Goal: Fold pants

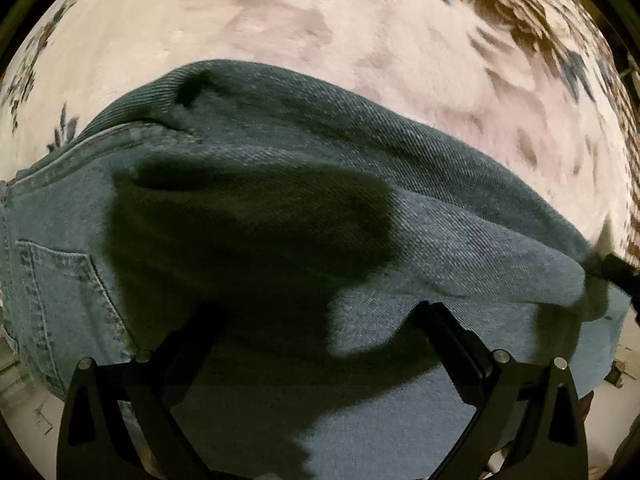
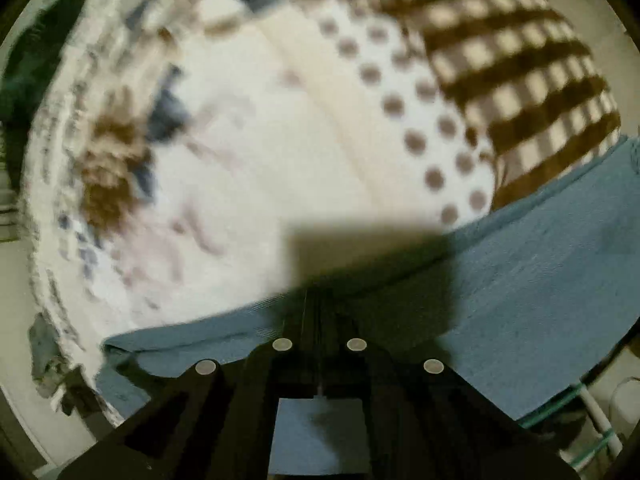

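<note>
On a pale floral blanket (image 1: 360,40) lie the jeans (image 1: 280,168), bunched, a stitched back pocket (image 1: 64,292) showing; no label or writing is readable. The left gripper (image 1: 320,320) is spread wide over the denim. The right gripper (image 2: 320,308), fingers pressed together, pinches the jeans' edge near a brown checked cloth (image 2: 520,80).

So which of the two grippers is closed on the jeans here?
The right gripper: its fingers meet, pinching the jeans edge. The left gripper stands wide open over the denim.
</note>
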Available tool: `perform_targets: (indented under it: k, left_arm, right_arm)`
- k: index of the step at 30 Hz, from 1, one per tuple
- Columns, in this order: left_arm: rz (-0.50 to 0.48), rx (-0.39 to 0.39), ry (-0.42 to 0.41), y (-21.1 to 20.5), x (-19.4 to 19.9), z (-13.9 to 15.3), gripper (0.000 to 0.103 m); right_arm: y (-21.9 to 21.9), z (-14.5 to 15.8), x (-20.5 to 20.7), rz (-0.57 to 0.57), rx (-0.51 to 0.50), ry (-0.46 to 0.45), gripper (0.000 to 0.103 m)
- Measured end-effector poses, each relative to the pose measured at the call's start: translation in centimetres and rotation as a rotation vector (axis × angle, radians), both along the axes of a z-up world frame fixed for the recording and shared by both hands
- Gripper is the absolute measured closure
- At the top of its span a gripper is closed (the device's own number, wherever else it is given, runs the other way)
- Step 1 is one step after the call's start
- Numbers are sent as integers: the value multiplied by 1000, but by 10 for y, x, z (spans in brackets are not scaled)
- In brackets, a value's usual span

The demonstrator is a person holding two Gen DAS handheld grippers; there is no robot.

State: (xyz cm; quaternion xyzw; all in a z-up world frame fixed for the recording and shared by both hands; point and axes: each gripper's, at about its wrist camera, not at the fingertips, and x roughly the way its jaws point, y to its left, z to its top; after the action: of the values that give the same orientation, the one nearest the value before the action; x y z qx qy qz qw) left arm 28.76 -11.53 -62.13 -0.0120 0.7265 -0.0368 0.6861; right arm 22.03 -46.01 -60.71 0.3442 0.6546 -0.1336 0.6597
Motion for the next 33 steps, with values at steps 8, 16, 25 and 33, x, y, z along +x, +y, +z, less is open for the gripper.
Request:
perform_targets:
  k: [8, 16, 25, 33]
  left_arm:
    - [68, -18, -42, 17, 23, 16, 0]
    - [122, -34, -31, 31, 36, 18, 0]
    - [-72, -66, -108, 0, -13, 60, 0]
    - [-287, -138, -47, -66, -66, 18, 0]
  right_arm:
    - [21, -11, 20, 266, 199, 103, 102]
    - [-22, -6, 3, 113, 112, -92, 102]
    - [-65, 19, -112, -210, 128, -198, 41]
    - [-186, -17, -286, -716, 57, -244, 41]
